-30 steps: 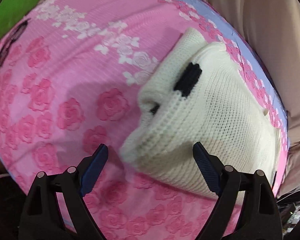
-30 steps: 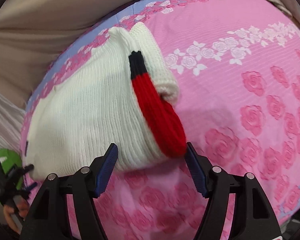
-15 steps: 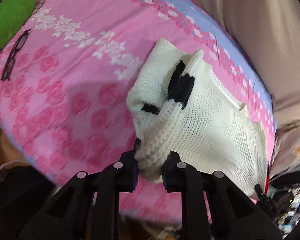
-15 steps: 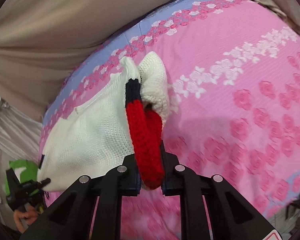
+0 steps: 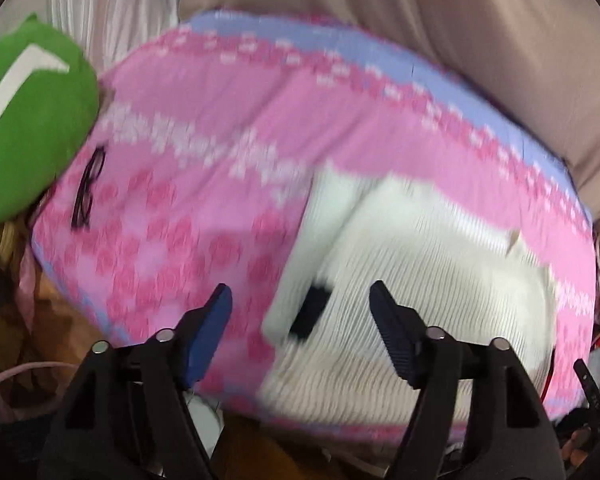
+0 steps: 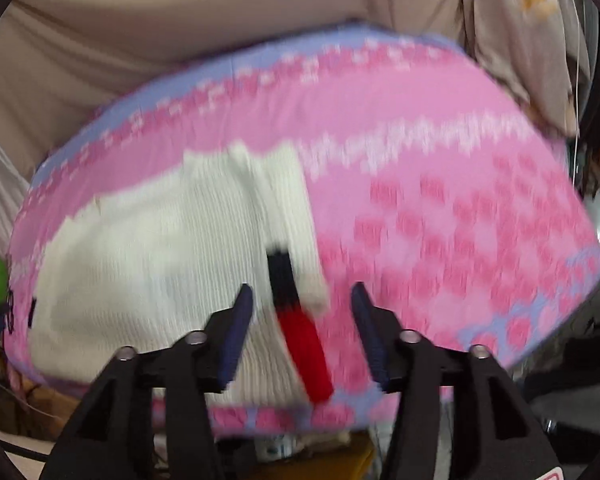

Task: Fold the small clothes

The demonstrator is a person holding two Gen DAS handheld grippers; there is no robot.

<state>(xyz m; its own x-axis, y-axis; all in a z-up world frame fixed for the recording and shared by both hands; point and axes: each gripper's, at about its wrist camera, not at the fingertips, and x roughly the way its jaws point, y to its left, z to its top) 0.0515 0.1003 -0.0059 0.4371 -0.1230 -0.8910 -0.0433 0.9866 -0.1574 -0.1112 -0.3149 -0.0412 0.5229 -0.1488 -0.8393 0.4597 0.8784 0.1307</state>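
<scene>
Item: cream knit sweater [image 5: 432,280], small, lying flat on a bed with a pink rose-print bedspread [image 5: 204,184]. In the left wrist view it fills the spread from centre to 4 o'clock; in the right wrist view, from centre to 8 o'clock.

Sleeves: both laid in along the body. Left sleeve [image 5: 320,248] ends in a black band near 6 o'clock. Right sleeve, with a black-and-red cuff [image 6: 300,332], also points to 6 o'clock.

Left gripper [image 5: 300,312]: fingers spread, just opened, pinching nothing; the sleeve lies below the gap. Right gripper [image 6: 302,312]: the same, with the red cuff below the gap.

Step in hand, as judged: sleeves released, next fold of the body to come. To do it well, take the near hem with both grippers at matching points, lift evenly, and lay it toward 12 o'clock without dragging the sleeves askew.

Edges: the hem sits close to the bedspread's near edge at 6 o'clock, so a careless pull could slide it off.

Open room: bare spread toward 12 o'clock. Glasses [image 5: 88,188] and a green cushion [image 5: 28,128] lie at 9 to 10 o'clock, well apart.
</scene>
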